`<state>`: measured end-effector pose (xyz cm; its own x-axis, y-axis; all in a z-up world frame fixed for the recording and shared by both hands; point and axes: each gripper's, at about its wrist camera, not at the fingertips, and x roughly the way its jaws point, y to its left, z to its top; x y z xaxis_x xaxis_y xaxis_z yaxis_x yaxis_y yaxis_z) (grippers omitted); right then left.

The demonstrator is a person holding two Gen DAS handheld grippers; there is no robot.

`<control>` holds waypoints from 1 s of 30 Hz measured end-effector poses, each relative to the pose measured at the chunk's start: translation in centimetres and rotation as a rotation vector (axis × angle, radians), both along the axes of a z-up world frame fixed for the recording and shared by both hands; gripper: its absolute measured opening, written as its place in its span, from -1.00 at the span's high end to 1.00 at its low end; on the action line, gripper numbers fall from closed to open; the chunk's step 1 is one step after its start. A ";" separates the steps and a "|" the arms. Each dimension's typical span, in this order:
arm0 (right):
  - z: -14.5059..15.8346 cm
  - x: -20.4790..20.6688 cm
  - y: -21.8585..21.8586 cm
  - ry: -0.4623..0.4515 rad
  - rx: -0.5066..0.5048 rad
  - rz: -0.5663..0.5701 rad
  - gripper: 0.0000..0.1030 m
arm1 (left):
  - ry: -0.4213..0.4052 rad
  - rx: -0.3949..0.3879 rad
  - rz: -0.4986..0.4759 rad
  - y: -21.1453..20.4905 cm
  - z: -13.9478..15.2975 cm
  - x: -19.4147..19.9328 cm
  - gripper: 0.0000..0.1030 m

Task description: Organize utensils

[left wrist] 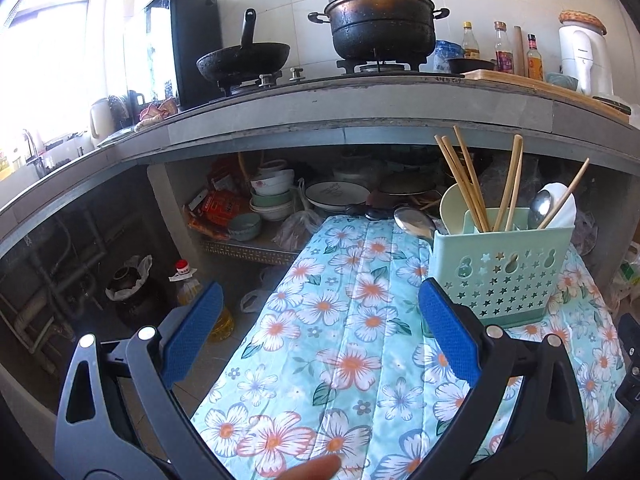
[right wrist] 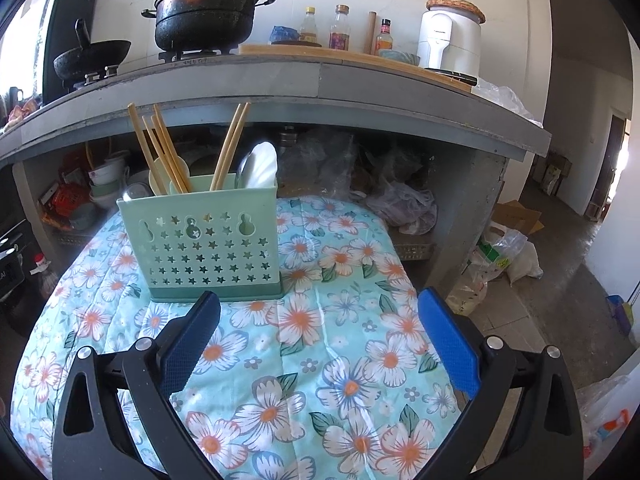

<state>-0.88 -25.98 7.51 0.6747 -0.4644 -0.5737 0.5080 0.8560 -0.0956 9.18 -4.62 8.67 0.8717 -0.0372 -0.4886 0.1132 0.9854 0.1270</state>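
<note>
With chopsticks [right wrist: 164, 152] and spoons upright in the caddy [right wrist: 200, 240], both grippers [left wrist: 320, 336] [right wrist: 320, 340] hang wide open, empty, just before it.

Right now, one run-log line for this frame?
left gripper: open, empty | right gripper: open, empty | chopsticks, spoons in green holder | one spoon on cloth

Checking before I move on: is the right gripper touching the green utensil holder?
Apart. In the right wrist view the right gripper stands open with only floral cloth between its pads, and the green utensil holder sits beyond the fingertips.
</note>
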 end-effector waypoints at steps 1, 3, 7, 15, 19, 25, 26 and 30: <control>0.0 0.0 0.0 0.000 -0.001 0.000 -0.87 | 0.009 -0.006 -0.004 0.1 0.0 0.1 -0.83; 0.1 0.0 0.1 0.001 -0.002 0.001 -0.87 | 0.027 -0.017 -0.011 0.1 0.0 0.2 -0.83; 0.1 0.1 0.2 0.003 -0.004 0.004 -0.87 | 0.044 -0.019 -0.016 0.1 -0.1 0.3 -0.83; 0.0 0.2 0.5 0.010 -0.006 0.009 -0.87 | 0.061 -0.021 -0.019 0.0 -0.4 0.4 -0.83; 0.0 0.2 0.5 0.009 -0.006 0.009 -0.87 | 0.063 -0.021 -0.017 0.1 -0.4 0.4 -0.83; 0.1 0.2 0.5 0.008 -0.008 0.011 -0.87 | 0.065 -0.021 -0.018 0.1 -0.4 0.6 -0.83; 0.1 0.2 0.5 0.009 -0.007 0.012 -0.87 | 0.066 -0.021 -0.018 0.2 -0.4 0.6 -0.83; 0.2 0.2 0.6 0.010 -0.007 0.012 -0.87 | 0.072 -0.021 -0.016 0.4 -0.6 0.6 -0.83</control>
<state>-0.66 -25.42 7.74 0.6744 -0.4601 -0.5775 0.4964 0.8615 -0.1067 9.73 -4.24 8.04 0.8337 -0.0619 -0.5487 0.1370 0.9858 0.0970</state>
